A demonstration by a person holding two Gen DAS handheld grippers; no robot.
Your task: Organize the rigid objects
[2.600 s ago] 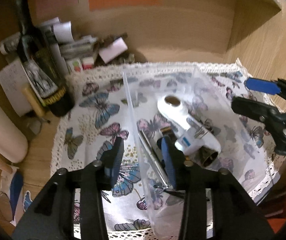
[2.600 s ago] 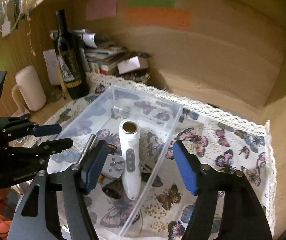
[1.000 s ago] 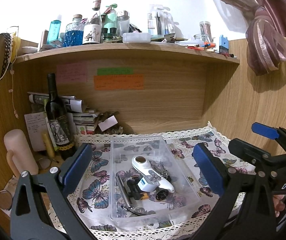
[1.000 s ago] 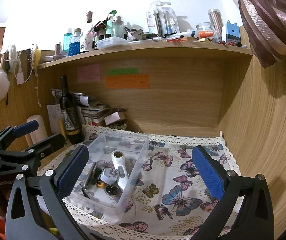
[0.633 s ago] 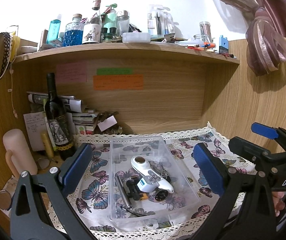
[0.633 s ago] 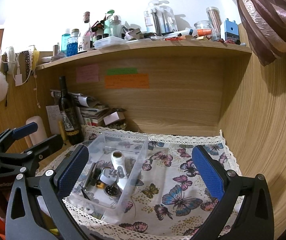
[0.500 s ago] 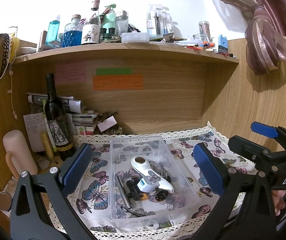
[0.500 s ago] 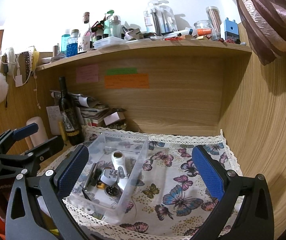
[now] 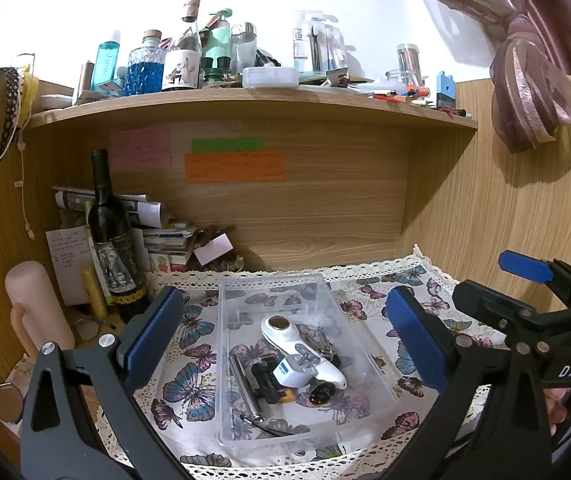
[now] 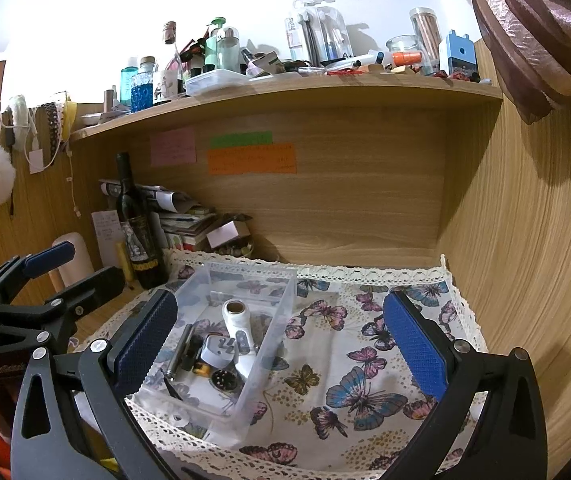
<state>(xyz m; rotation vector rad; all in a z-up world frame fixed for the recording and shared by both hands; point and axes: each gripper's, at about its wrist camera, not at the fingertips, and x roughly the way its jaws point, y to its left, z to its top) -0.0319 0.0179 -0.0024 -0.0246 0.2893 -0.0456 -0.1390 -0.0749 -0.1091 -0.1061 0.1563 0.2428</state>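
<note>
From the left wrist view, we hold the left gripper (image 9: 281, 336) with jaws spread wide and empty above the clear rectangular plastic bin (image 9: 369, 360), which sits on the butterfly-print cloth with lace edging (image 9: 189, 360) over the worktop; inside lie a white handheld device with a round brown head (image 9: 301, 354), a slim metal cylinder (image 9: 245, 386) on its left, a black-and-yellow piece and a round dark part. From the right wrist view, the right gripper (image 10: 281, 340) is equally spread and empty, the bin lying left and near. We judge that a careless reach could snag the thin wall and drag bin and cloth toward the near edge.
</note>
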